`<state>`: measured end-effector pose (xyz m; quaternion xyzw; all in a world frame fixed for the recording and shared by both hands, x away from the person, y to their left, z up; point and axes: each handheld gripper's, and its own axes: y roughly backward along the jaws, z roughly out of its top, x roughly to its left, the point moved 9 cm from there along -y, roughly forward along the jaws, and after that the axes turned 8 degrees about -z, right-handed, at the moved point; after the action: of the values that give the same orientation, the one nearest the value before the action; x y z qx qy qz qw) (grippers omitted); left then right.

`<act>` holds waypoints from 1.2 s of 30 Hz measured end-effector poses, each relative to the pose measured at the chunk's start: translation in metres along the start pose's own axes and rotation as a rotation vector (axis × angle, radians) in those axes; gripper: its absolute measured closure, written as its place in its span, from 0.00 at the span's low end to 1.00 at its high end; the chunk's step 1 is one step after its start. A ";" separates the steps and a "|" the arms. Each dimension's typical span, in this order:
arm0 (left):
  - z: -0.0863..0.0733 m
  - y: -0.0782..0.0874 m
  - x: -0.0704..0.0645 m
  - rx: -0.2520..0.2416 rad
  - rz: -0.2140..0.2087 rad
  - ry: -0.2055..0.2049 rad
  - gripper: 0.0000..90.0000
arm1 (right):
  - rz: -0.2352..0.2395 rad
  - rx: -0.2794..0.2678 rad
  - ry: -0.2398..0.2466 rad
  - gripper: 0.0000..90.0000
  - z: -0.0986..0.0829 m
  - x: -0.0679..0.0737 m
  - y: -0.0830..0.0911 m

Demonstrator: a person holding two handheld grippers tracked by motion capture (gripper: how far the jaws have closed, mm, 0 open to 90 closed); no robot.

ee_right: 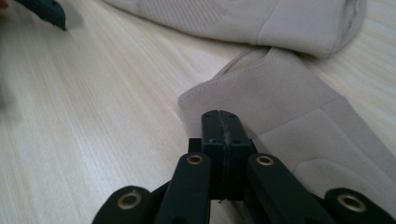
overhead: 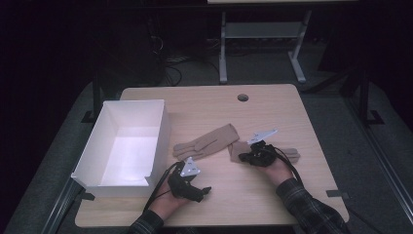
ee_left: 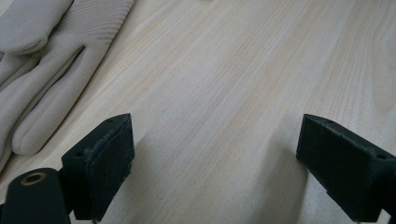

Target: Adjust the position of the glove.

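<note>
Right gripper (ee_right: 221, 116) pressed together over cuff edge of nearer beige knit glove (ee_right: 299, 112); left gripper (ee_left: 215, 154) spread wide above bare light wooden table (ee_left: 224, 70). Two gloves, second beige knit glove (overhead: 207, 141) just beside; one open white cardboard box (overhead: 124, 146) at left

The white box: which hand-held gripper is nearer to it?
Left. The left hand-held gripper hovers open just off the near right corner of the white box. The right hand-held gripper is farther right, jaws closed at the cuff of a beige glove.
</note>
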<state>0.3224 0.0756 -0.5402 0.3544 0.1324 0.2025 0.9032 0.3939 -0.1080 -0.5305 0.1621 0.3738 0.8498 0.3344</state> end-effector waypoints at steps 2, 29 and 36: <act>0.000 0.000 0.000 0.001 0.000 -0.001 0.12 | 0.001 -0.001 0.005 1.00 0.000 0.001 0.000; 0.000 0.000 0.000 0.000 0.000 0.000 0.12 | -0.003 0.069 0.013 1.00 -0.040 0.000 0.039; 0.000 0.000 0.000 -0.006 0.001 -0.002 0.12 | -0.004 0.082 0.002 1.00 -0.057 -0.002 0.054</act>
<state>0.3228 0.0752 -0.5404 0.3518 0.1309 0.2031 0.9044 0.3413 -0.1660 -0.5281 0.1741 0.4088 0.8334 0.3287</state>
